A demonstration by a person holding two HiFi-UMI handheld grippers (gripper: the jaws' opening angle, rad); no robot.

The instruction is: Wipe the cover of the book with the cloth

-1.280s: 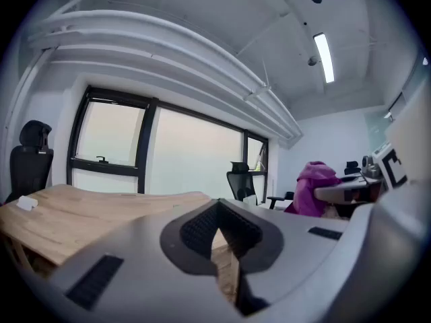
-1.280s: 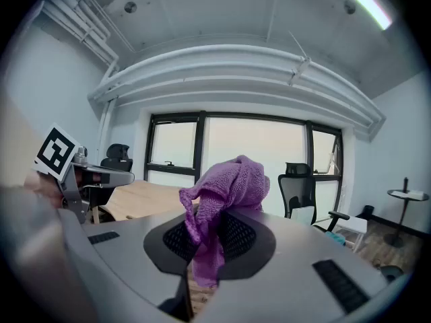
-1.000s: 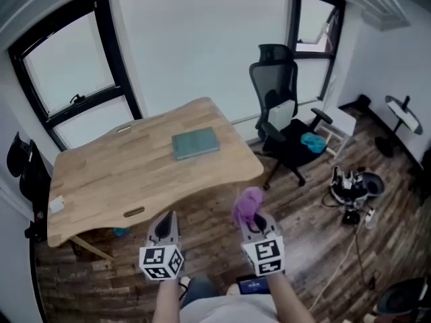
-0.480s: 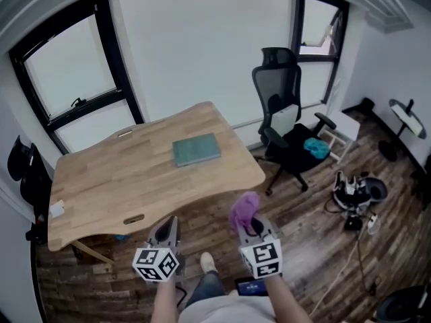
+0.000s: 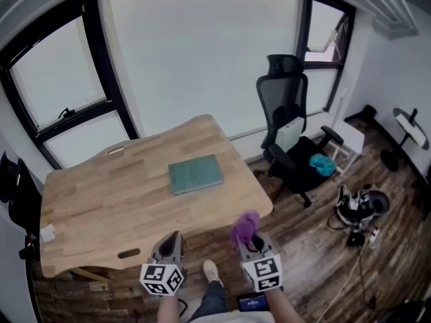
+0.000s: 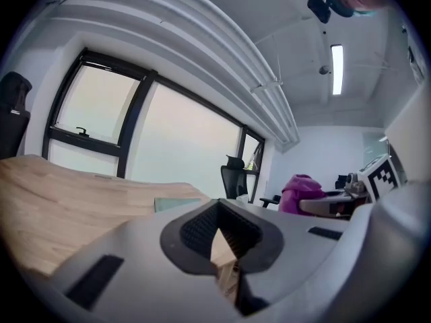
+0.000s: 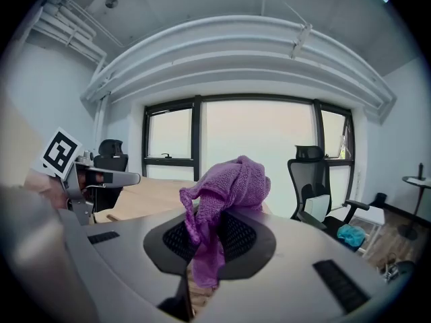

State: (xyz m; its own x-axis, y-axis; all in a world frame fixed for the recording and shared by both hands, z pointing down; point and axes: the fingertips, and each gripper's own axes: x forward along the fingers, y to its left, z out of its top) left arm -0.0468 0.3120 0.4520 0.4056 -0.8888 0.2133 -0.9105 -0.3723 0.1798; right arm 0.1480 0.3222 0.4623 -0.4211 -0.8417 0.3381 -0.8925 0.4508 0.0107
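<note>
Cloth (image 7: pixel 229 187): purple, pinched in right gripper (image 7: pixel 207 246)
Left gripper (image 6: pixel 219 239): jaws together, empty
Risk: cloth slipping (loose bunch) before teal book (image 5: pixel 195 174), well beyond fingertips

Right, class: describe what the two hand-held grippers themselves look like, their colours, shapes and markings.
Both look alike. The left claw and right claw have light grey, wedge-shaped shells with black ribbed pads inside. Each carries a white cube printed with black square markers at its rear. No cables show.
</note>
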